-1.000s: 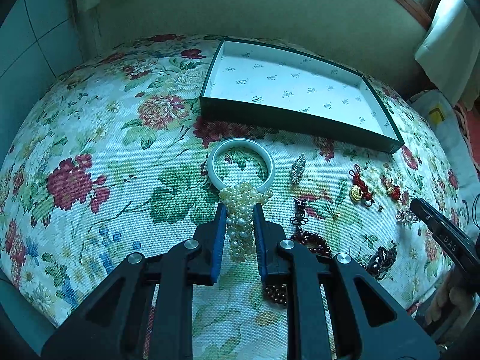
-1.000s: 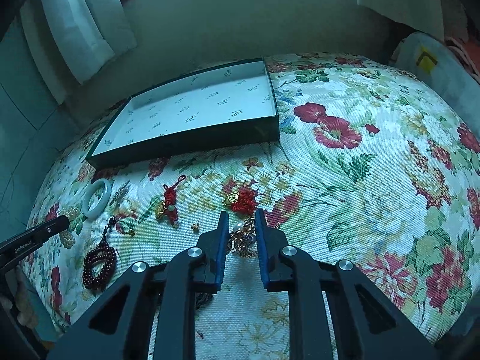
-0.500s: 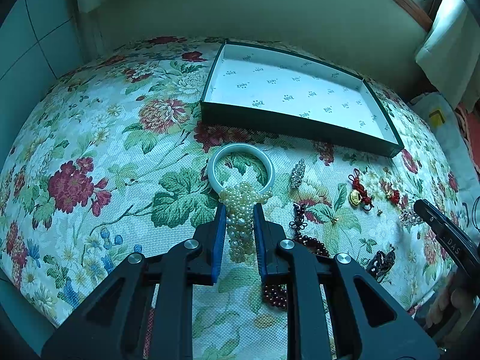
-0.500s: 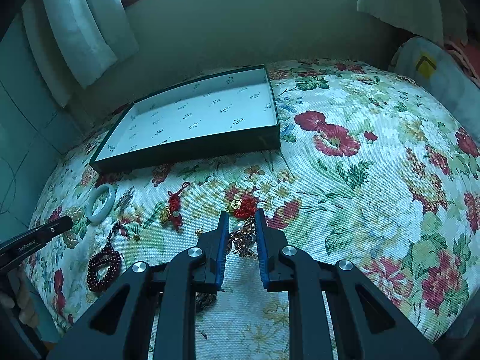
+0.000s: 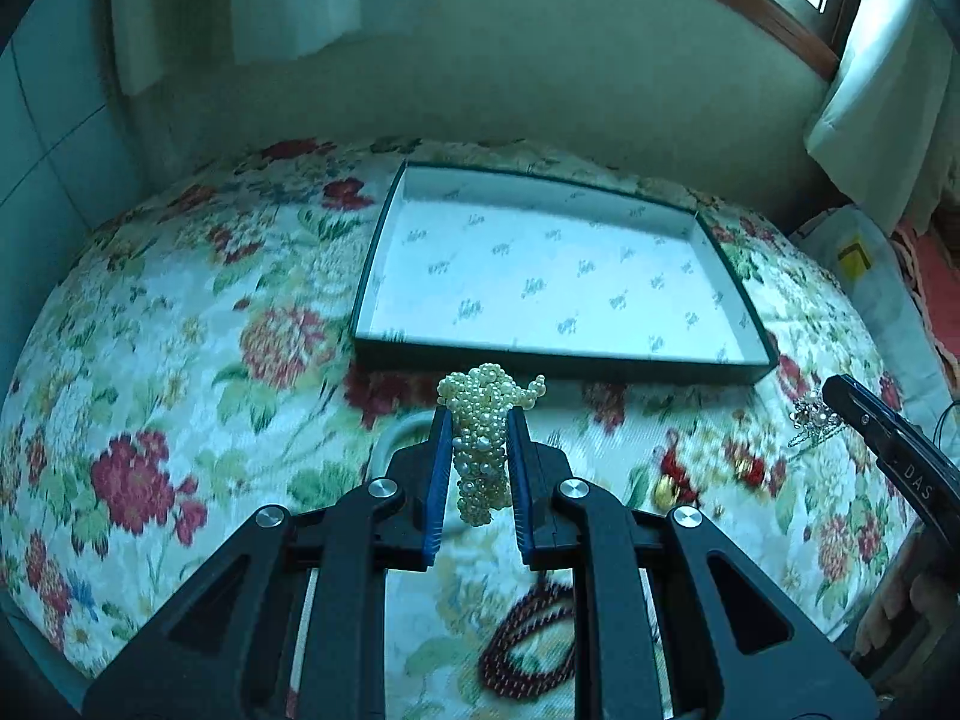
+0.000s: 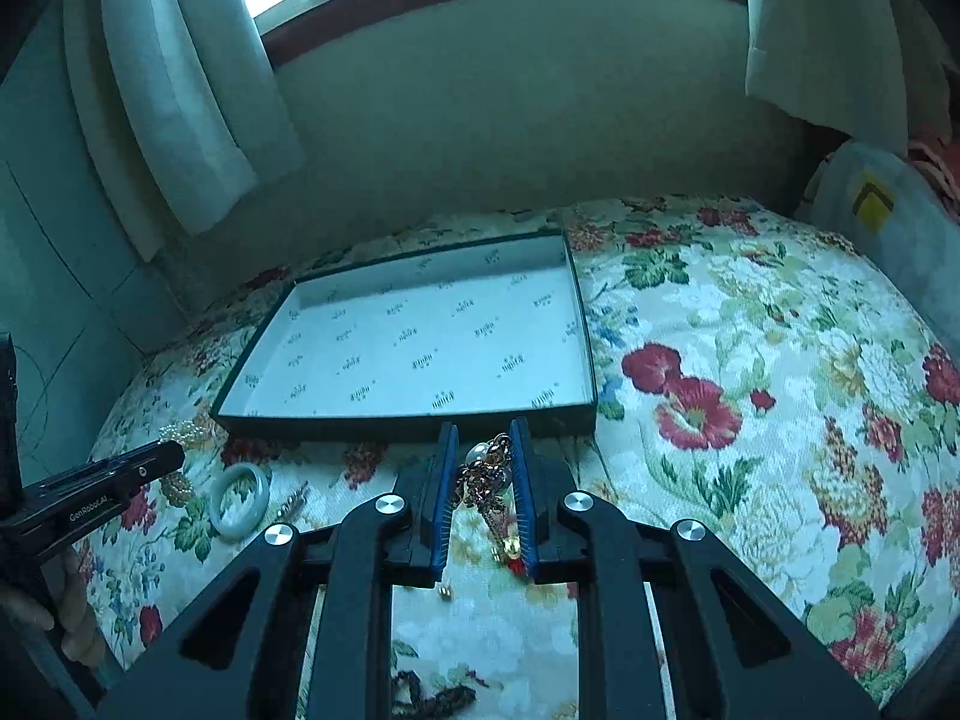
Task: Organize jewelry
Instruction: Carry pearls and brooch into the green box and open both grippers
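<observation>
My left gripper (image 5: 479,420) is shut on a bunch of cream pearl beads (image 5: 486,414), lifted off the flowered cloth just in front of the shallow dark-edged box (image 5: 558,360) with a white printed lining. My right gripper (image 6: 485,438) is shut on a gold chain piece with a pearl (image 6: 487,474), which hangs between its blue pads near the box's (image 6: 408,420) front wall. In the right wrist view the left gripper (image 6: 171,456) shows at the left edge with the pearl beads (image 6: 180,432) around its tip. The right gripper's finger (image 5: 876,426) shows at the right edge of the left wrist view.
On the cloth lie a pale jade bangle (image 6: 240,498), a silvery brooch (image 6: 294,501), a dark red bead bracelet (image 5: 528,642), red-and-gold knot charms (image 5: 672,474) and a small gold stud (image 6: 445,593). A wall, curtains and window stand behind the box; a bag (image 6: 870,222) lies at the right.
Both grippers have risen off the cloth with their pieces and moved toward the box. The pearl beads no longer rest over the bangle; the chain piece has left the cloth.
</observation>
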### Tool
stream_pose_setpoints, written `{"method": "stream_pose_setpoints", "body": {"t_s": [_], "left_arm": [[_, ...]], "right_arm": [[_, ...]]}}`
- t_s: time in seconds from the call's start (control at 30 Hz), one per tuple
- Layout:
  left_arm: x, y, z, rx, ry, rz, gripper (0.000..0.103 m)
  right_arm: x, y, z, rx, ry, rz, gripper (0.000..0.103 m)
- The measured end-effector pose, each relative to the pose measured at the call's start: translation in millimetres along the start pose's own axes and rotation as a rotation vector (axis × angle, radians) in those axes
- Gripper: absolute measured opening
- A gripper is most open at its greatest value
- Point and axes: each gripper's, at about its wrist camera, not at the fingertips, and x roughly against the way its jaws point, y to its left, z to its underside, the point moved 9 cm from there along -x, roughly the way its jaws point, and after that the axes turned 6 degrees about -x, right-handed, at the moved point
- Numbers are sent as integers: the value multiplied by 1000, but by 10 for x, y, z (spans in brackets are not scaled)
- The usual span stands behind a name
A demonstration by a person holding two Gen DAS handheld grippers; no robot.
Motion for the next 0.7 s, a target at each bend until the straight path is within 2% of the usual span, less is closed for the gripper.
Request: {"method": "stream_pose_setpoints", "body": {"t_s": [0.17, 0.37, 0.5, 0.7], "left_arm": [[-97, -54, -408, -14, -48, 3, 18], [-444, -113, -849, -37, -69, -7, 18], [-808, -90, -883, -35, -34, -8, 18], [-1286, -23, -726, -20, 45, -8, 18]], "right_arm": [[-137, 191, -393, 25, -51, -28, 18], [-497, 331, -644, 26, -46, -52, 18], [-769, 332, -652, 23, -27, -66, 18], [-1160, 286, -486, 34, 38, -74, 18]]}}
